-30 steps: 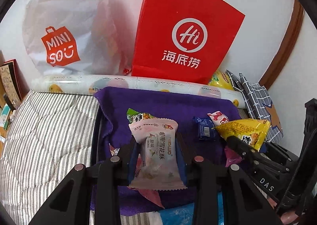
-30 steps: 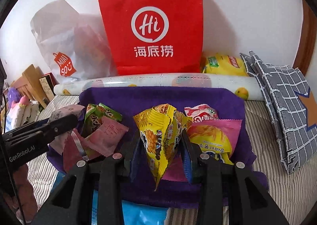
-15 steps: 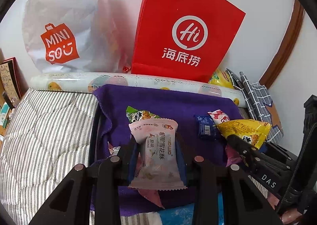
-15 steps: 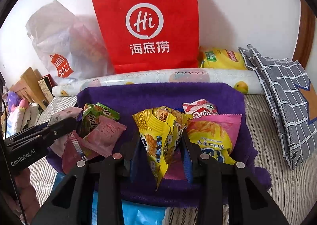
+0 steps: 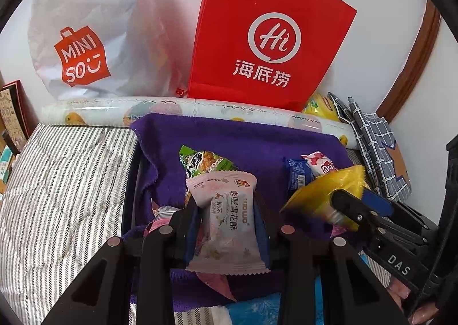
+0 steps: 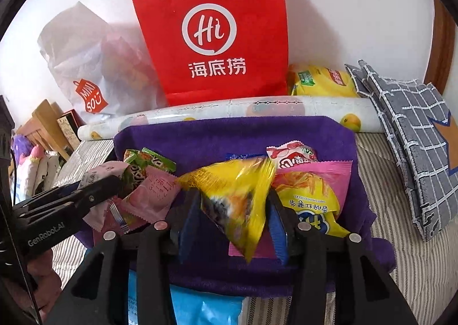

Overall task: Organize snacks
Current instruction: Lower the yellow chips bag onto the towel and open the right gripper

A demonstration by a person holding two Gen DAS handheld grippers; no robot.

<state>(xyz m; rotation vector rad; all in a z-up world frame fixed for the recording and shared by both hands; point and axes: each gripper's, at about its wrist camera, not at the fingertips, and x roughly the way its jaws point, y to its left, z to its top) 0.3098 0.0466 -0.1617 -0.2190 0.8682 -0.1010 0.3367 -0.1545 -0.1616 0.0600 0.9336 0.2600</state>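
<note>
Through my left wrist camera, my left gripper (image 5: pixel 227 227) pinches the pale pink pouch (image 5: pixel 226 222) above the purple towel (image 5: pixel 229 139); its slick crinkly film could slip. Through my right, my right gripper (image 6: pixel 232 219) has just been spreading, and the blurred yellow pyramid packet (image 6: pixel 237 199) between the pads may tumble onto the glossy packets below.

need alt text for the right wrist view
The right gripper, its jaws just opening, has a blurred yellow snack bag between them over a purple cloth strewn with snacks. A red paper bag stands behind.
</note>
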